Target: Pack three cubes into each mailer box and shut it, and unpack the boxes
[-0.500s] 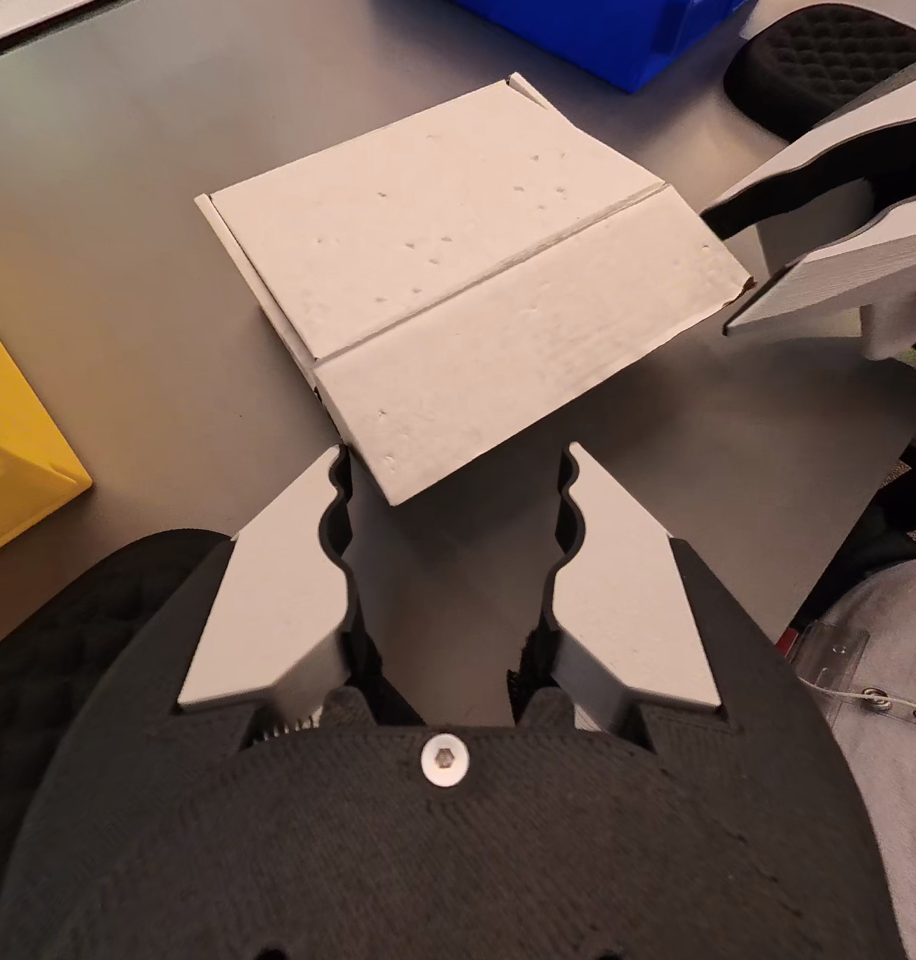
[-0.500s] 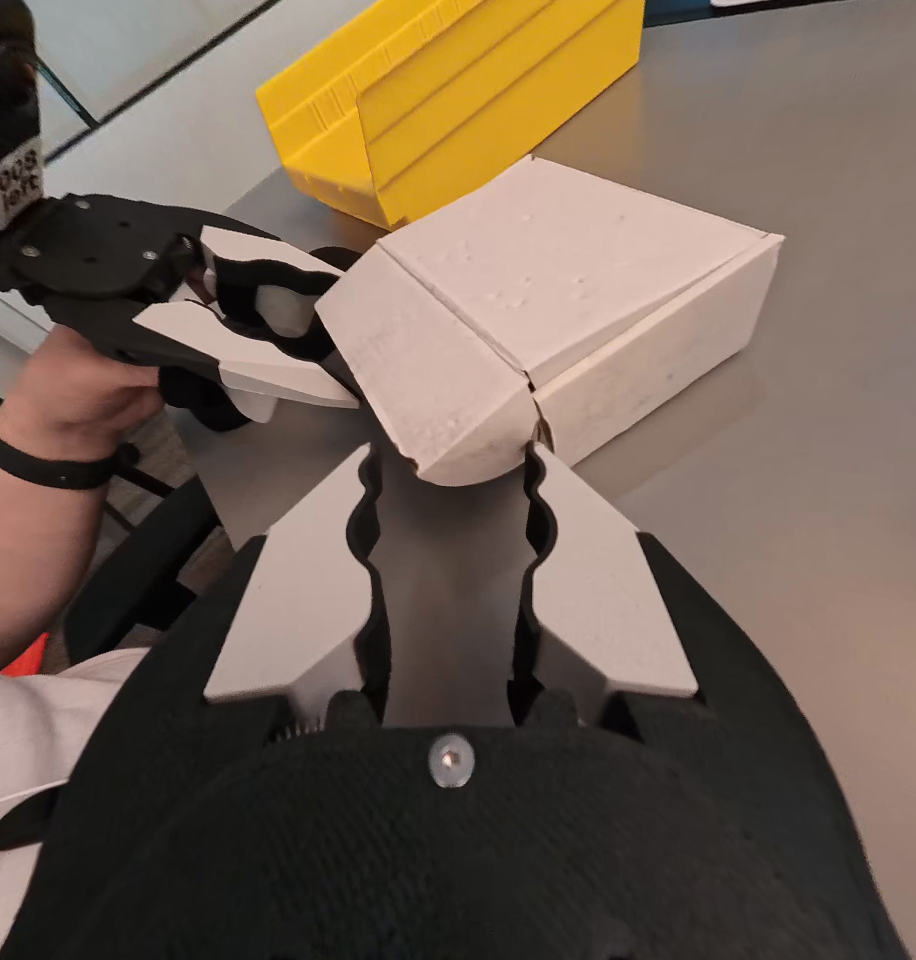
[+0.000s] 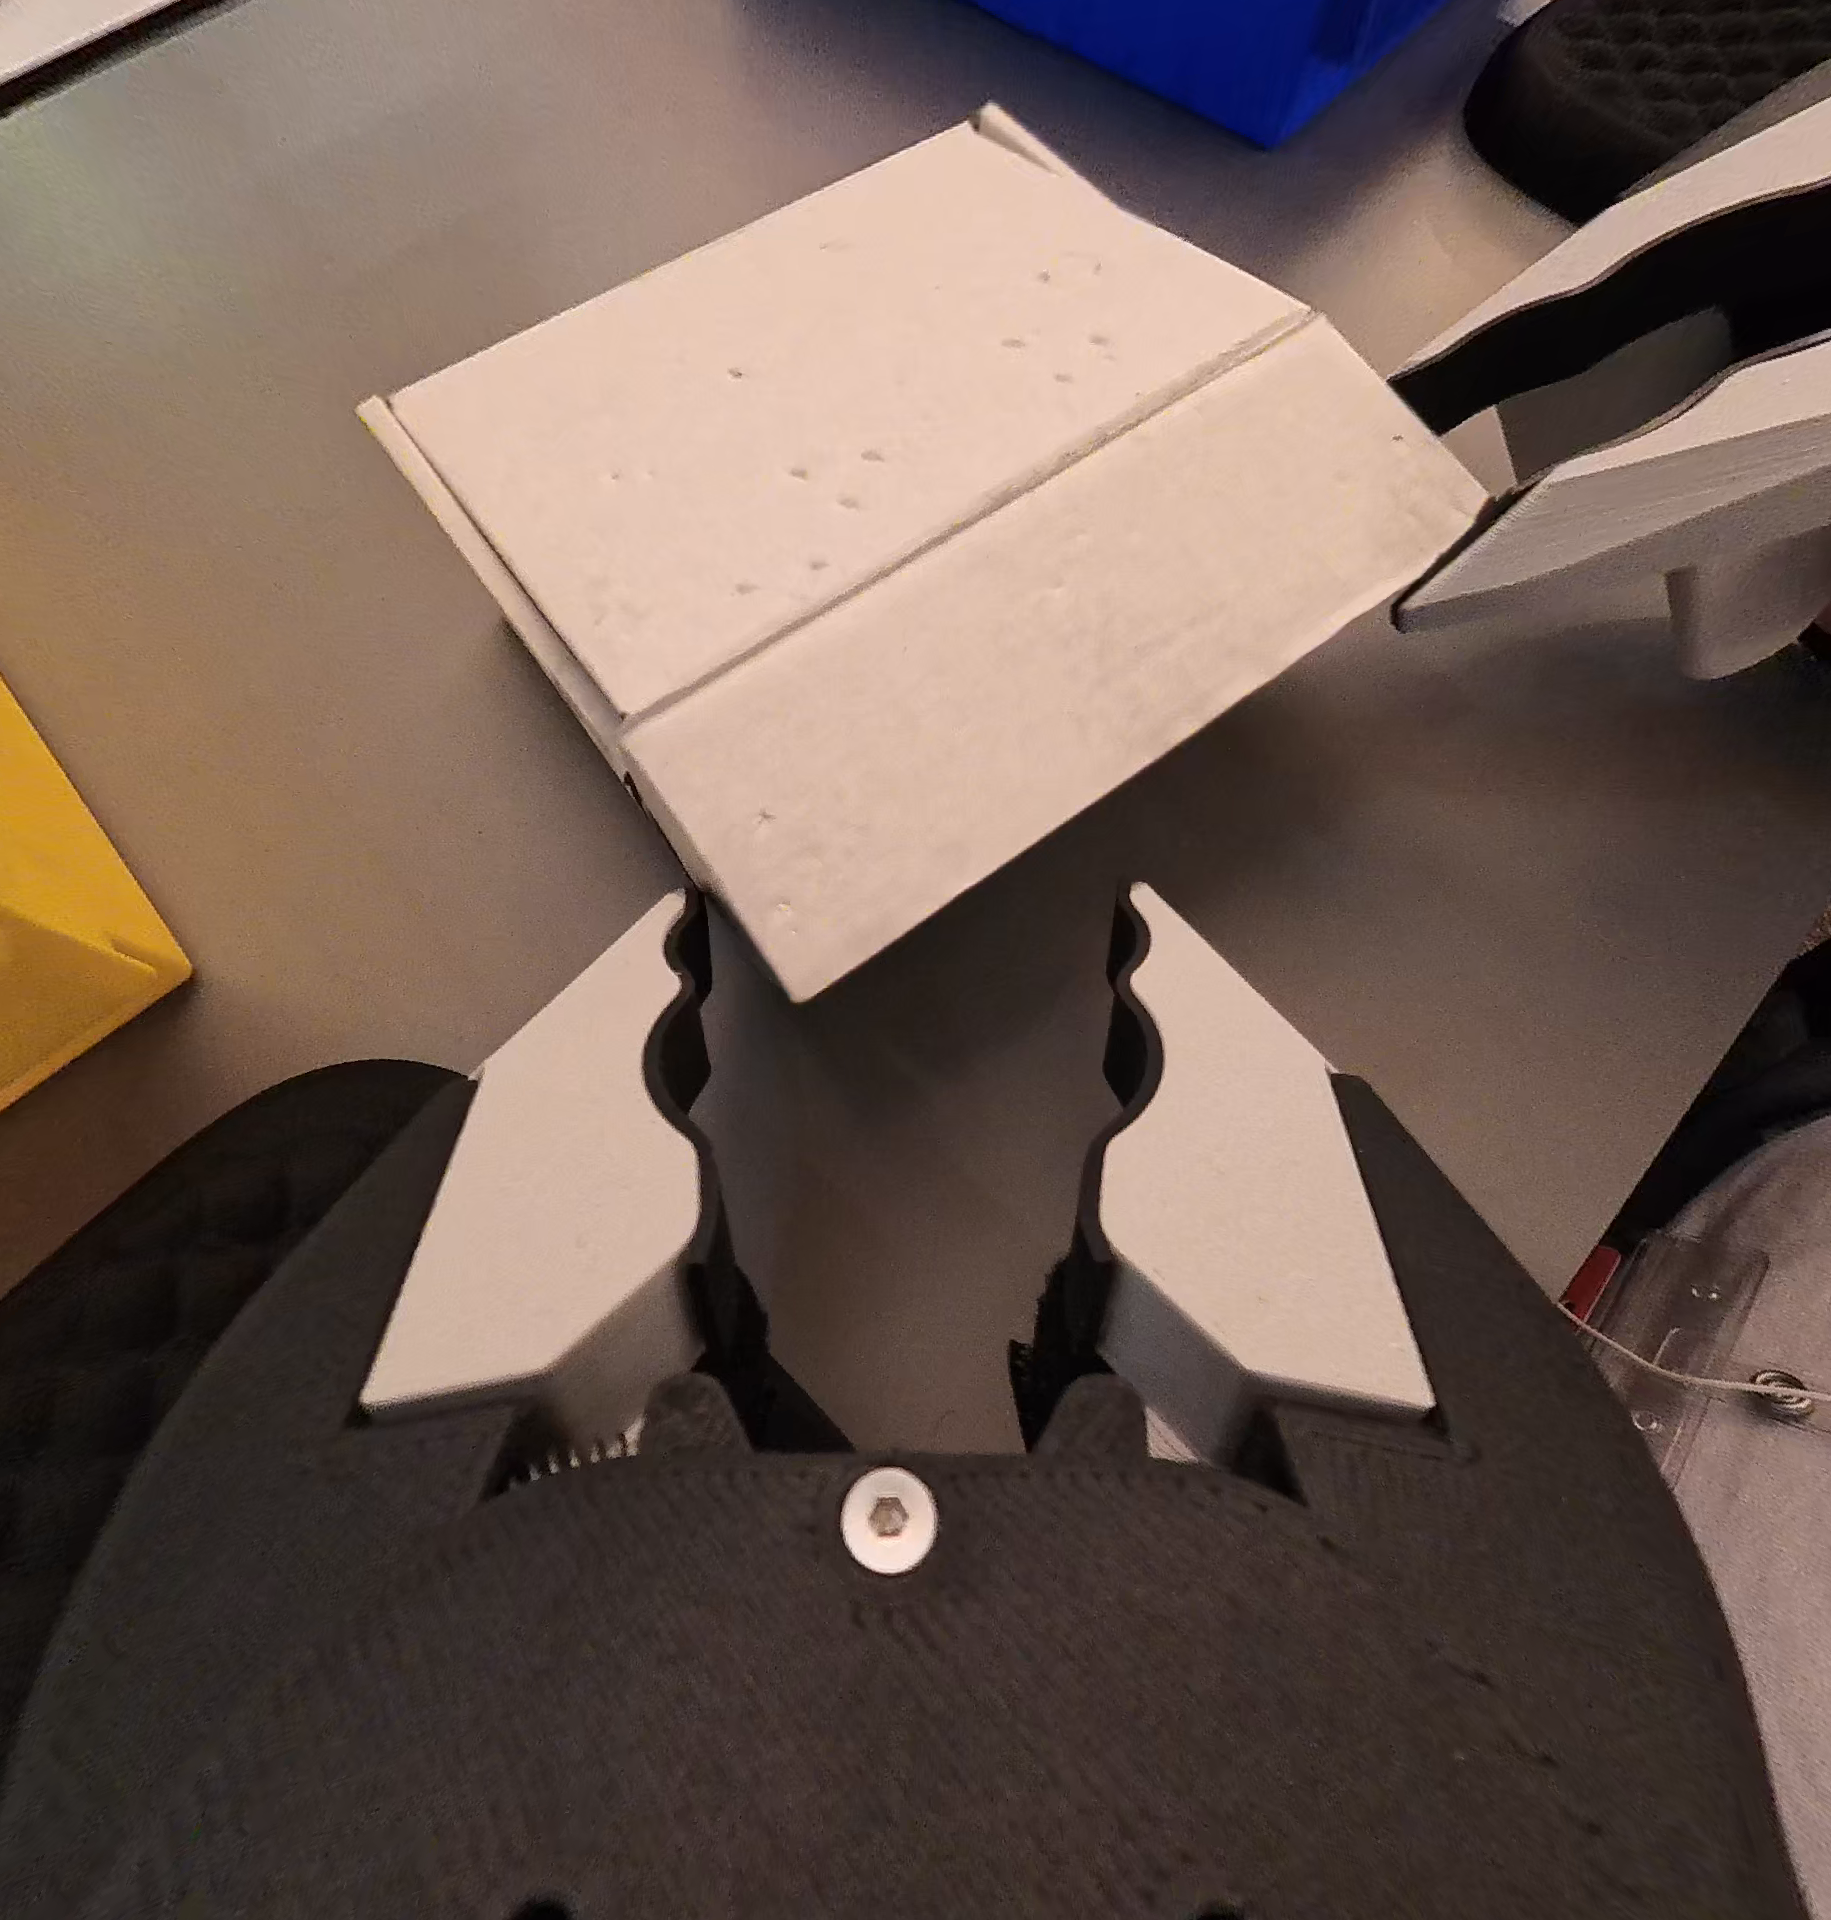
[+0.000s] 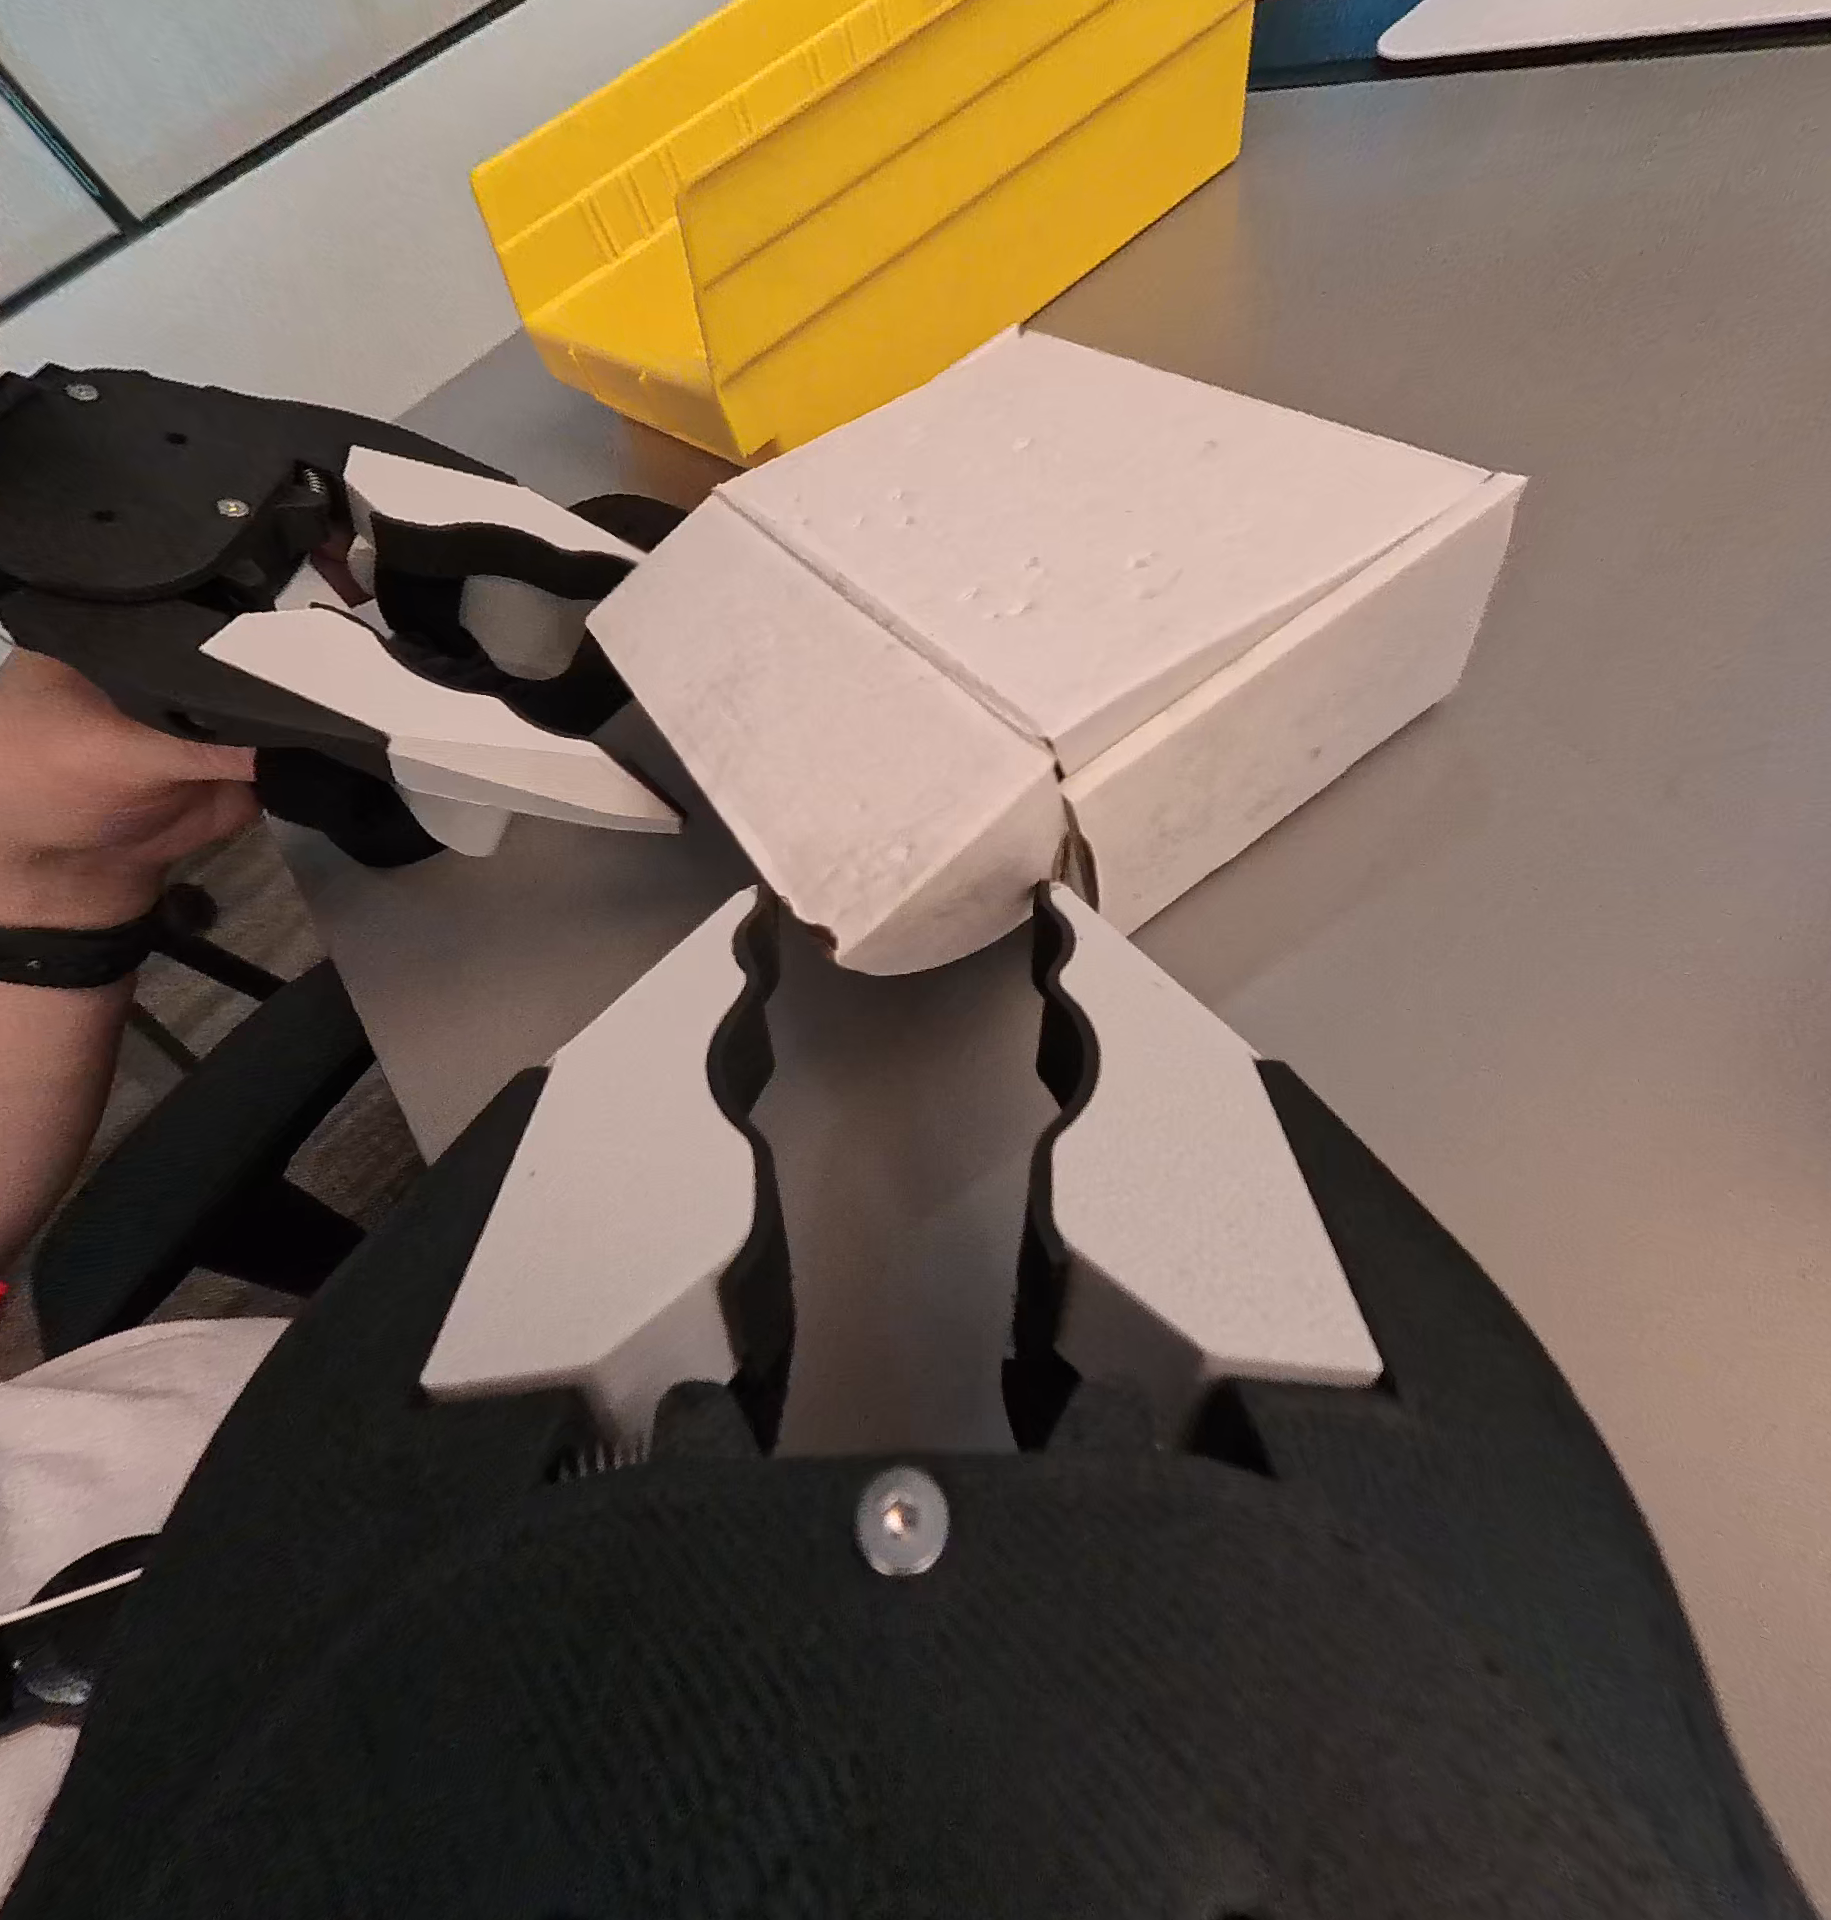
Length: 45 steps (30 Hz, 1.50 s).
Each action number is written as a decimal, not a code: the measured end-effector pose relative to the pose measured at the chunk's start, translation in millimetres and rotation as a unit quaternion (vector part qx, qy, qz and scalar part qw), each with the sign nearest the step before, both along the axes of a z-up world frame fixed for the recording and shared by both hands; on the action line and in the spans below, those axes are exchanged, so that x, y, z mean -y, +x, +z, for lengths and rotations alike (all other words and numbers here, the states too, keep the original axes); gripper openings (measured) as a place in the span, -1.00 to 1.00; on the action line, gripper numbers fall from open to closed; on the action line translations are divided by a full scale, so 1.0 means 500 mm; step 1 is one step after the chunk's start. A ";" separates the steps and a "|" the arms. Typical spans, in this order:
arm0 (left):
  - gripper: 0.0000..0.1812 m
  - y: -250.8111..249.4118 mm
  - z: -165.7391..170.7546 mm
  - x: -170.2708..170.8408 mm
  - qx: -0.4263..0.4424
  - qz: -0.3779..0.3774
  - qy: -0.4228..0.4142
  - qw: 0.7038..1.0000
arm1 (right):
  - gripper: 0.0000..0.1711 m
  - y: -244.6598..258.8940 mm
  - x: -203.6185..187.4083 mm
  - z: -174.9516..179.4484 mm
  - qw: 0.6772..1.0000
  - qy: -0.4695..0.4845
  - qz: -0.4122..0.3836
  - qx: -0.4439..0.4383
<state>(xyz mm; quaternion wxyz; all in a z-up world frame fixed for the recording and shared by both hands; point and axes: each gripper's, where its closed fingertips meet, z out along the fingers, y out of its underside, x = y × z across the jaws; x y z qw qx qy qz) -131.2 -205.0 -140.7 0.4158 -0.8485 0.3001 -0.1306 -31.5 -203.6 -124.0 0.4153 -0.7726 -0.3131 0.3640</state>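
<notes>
One mailer box [image 3: 859,499]: on grey worktop [image 3: 215,540], lid down, front flap sticking out
Left hand-held gripper [image 3: 906,925]: jaws wide, at flap corner
Right hand-held gripper [image 4: 900,909]: jaws wide, opposite flap corner
Yellow bin [image 4: 890,197]: behind box

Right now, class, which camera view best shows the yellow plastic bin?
The right wrist view: the yellow plastic bin shows nearly whole, ribbed side and open end, behind the white cardboard mailer box. The left wrist view catches only a corner.
</notes>
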 end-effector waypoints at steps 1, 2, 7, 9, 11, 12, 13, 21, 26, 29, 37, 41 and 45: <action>-0.16 -0.001 0.001 0.000 0.001 0.001 0.000 1.000 | -0.44 0.000 -0.001 0.000 1.000 -0.002 0.000 -0.002; -0.17 -0.002 0.002 0.000 0.002 0.001 0.000 1.000 | -0.45 0.000 -0.002 0.000 1.000 -0.005 0.001 -0.005; -0.21 -0.036 0.044 0.003 0.020 0.017 0.014 1.000 | -0.45 0.000 -0.003 0.000 1.000 -0.005 0.007 -0.005; -0.20 -0.035 0.089 0.002 0.032 0.007 0.036 0.999 | -0.44 -0.001 -0.003 -0.001 1.000 -0.005 0.011 -0.003; -0.19 -0.017 0.130 -0.007 0.024 -0.025 0.059 0.998 | -0.44 0.000 -0.005 -0.001 1.000 -0.006 0.013 -0.004; -0.18 -0.005 0.140 -0.017 0.004 -0.047 0.066 0.997 | -0.44 0.000 -0.006 0.000 1.000 -0.006 0.013 -0.006; -0.17 0.009 0.144 -0.029 -0.023 -0.074 0.071 0.995 | -0.44 -0.001 -0.006 0.001 1.000 -0.008 0.014 -0.008; -0.09 0.141 0.068 -0.065 -0.140 -0.322 -0.040 0.936 | -0.42 -0.001 -0.006 -0.003 1.000 0.003 0.024 0.005; -0.12 0.158 0.062 -0.078 -0.131 -0.360 -0.081 0.920 | -0.33 -0.001 -0.004 0.002 0.999 0.006 0.036 0.003; -0.20 0.153 0.065 -0.085 -0.125 -0.359 -0.090 0.921 | -0.30 -0.004 0.000 0.008 0.999 0.002 0.050 -0.012; -0.23 0.152 0.063 -0.087 -0.126 -0.358 -0.092 0.921 | -0.30 -0.003 -0.008 0.024 0.996 -0.039 0.045 -0.066; -0.25 0.152 0.062 -0.088 -0.123 -0.356 -0.094 0.922 | -0.29 -0.012 -0.004 0.014 0.997 -0.036 0.048 -0.046; -0.22 0.154 0.061 -0.089 -0.124 -0.354 -0.093 0.922 | -0.30 -0.015 -0.007 0.012 0.997 -0.038 0.049 -0.046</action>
